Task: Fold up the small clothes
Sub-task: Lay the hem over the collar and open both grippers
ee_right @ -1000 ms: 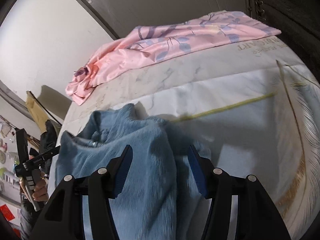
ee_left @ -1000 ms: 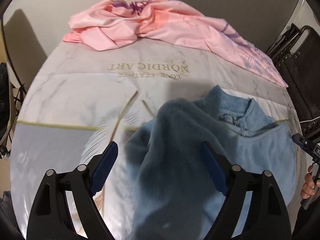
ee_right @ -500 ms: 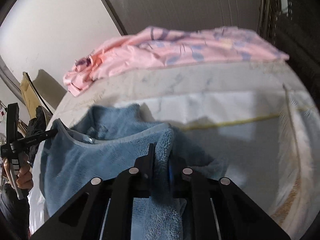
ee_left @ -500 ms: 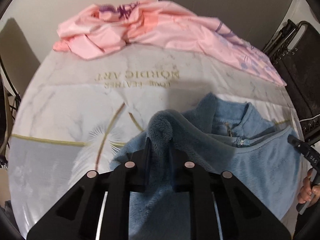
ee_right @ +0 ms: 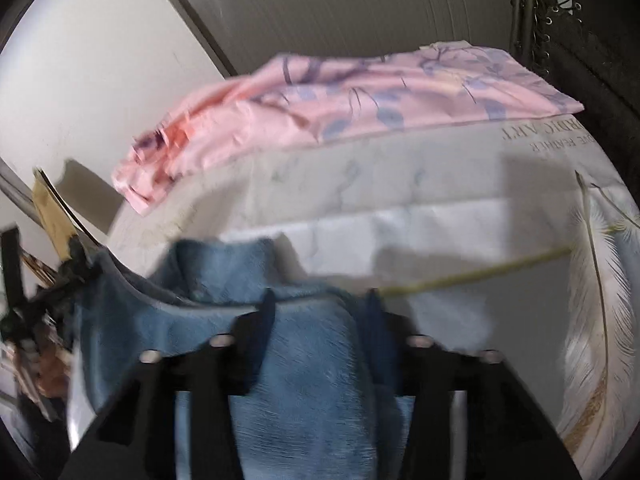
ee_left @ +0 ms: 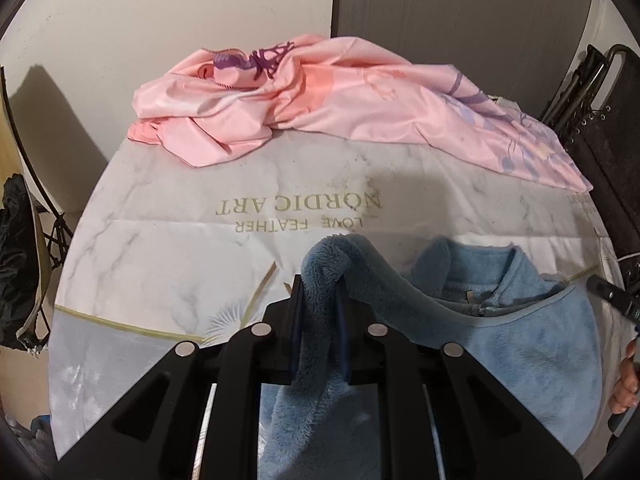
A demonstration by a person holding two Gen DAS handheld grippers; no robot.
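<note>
A light blue fleece jacket with a zip collar lies on the marble-print sheet. My left gripper is shut on a raised fold of its edge, and the cloth hangs over the fingers. In the blurred right wrist view, my right gripper stands open, its fingers spread around a hump of the same fleece. The other gripper shows at each view's edge: the right one held by a hand, the left one beside the jacket's far edge.
A crumpled pink floral cloth lies across the sheet's far side against the wall. A dark folding frame stands at the right. A black bundle hangs off the left edge. The sheet bears gold lettering and a feather print.
Both grippers closed on the fleece half a second ago. The left stays shut and has lifted its fold. The right gripper's fingers have since spread apart again.
</note>
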